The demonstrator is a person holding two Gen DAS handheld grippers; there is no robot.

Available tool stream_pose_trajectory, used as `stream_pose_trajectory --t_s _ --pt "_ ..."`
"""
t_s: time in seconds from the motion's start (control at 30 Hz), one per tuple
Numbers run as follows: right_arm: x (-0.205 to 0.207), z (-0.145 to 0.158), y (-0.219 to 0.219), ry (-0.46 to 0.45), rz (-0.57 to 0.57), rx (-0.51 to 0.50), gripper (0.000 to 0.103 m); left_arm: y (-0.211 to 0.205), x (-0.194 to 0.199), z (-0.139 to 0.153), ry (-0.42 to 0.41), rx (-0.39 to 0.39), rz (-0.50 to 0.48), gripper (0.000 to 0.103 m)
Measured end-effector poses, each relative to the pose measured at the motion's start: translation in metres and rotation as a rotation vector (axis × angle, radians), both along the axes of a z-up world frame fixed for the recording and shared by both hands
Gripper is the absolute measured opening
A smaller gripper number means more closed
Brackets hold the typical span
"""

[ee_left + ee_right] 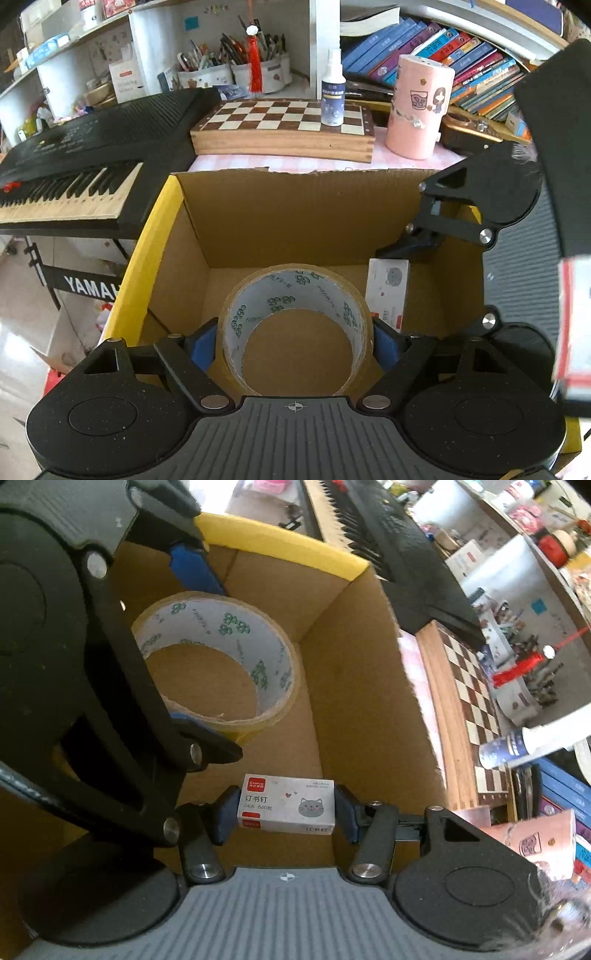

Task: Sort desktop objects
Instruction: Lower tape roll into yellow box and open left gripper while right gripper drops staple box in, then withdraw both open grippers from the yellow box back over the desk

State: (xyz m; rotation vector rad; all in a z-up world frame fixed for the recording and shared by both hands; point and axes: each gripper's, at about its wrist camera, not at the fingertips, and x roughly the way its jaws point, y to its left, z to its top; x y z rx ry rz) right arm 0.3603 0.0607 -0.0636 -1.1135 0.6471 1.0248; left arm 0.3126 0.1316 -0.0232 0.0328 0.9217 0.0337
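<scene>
My left gripper (295, 341) is shut on a roll of clear packing tape (295, 295) and holds it inside an open cardboard box (295, 218). My right gripper (286, 812) is shut on a small white staple box with a cat face (286, 806), also inside the cardboard box (354, 686). In the left wrist view the staple box (388, 291) and the right gripper (406, 254) are just right of the tape. In the right wrist view the tape (218, 664) and the left gripper's blue pads (192, 568) are upper left.
The box has a yellow left flap (144, 266). Behind it on the desk stand a wooden chessboard (284, 125), a white spray bottle (333, 88) and a pink cup (419, 107). A black keyboard (85, 158) is at the left, books (443, 48) and pen holders behind.
</scene>
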Motion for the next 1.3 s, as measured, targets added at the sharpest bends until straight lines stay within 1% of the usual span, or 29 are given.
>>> stream_pose_trajectory --t_s 0.07,0.13,0.17,0.27,0.4,0.43,0.47,0.5,0.57,0.73,0.87,0.93,1.13,1.2,1.3 --pt "-0.001 -0.003 0.004 0.002 0.022 -0.022 0.052 0.001 0.0 0.0 0.001 0.0 0.006 0.084" --pt "0.004 -0.006 0.01 0.046 0.021 -0.036 0.052 0.003 0.0 -0.001 0.007 -0.017 0.007 0.084" --pt "0.004 -0.006 0.011 0.05 0.026 -0.038 0.052 0.005 -0.001 0.0 0.006 -0.028 0.005 0.084" --pt "0.003 -0.006 0.011 0.054 0.025 -0.038 0.052 0.006 -0.001 0.0 0.001 -0.041 -0.008 0.084" --pt "0.003 -0.006 0.011 0.044 0.018 -0.031 0.052 0.007 -0.005 0.002 -0.03 -0.045 -0.019 0.084" --pt "0.002 -0.006 0.011 0.04 0.013 -0.028 0.054 0.007 -0.007 0.002 -0.038 -0.043 -0.021 0.084" --pt "0.004 -0.004 0.009 0.037 0.006 -0.02 0.059 0.007 -0.008 0.002 -0.048 -0.042 -0.021 0.084" --pt "0.004 -0.003 0.009 0.026 -0.012 -0.009 0.066 0.008 -0.01 0.003 -0.058 -0.043 -0.017 0.085" --pt "0.001 0.001 0.006 -0.008 -0.053 0.015 0.068 0.009 -0.015 0.008 -0.093 -0.043 -0.012 0.085" --pt "-0.011 0.021 -0.003 -0.05 -0.134 0.086 0.069 0.009 -0.045 0.034 -0.269 -0.008 -0.007 0.086" --pt "-0.022 0.045 -0.013 -0.115 -0.228 0.155 0.069 0.016 -0.077 0.056 -0.396 -0.012 0.049 0.088" --pt "-0.031 0.06 -0.023 -0.154 -0.295 0.209 0.069 0.022 -0.091 0.063 -0.438 -0.03 0.073 0.088" --pt "-0.071 0.11 -0.05 -0.205 -0.438 0.413 0.069 0.033 -0.129 0.082 -0.494 -0.047 0.094 0.088" --pt "-0.085 0.122 -0.059 -0.224 -0.473 0.471 0.069 0.033 -0.143 0.088 -0.516 -0.054 0.094 0.088" --pt "-0.105 0.13 -0.068 -0.241 -0.531 0.552 0.068 0.033 -0.165 0.095 -0.553 -0.06 0.094 0.088"
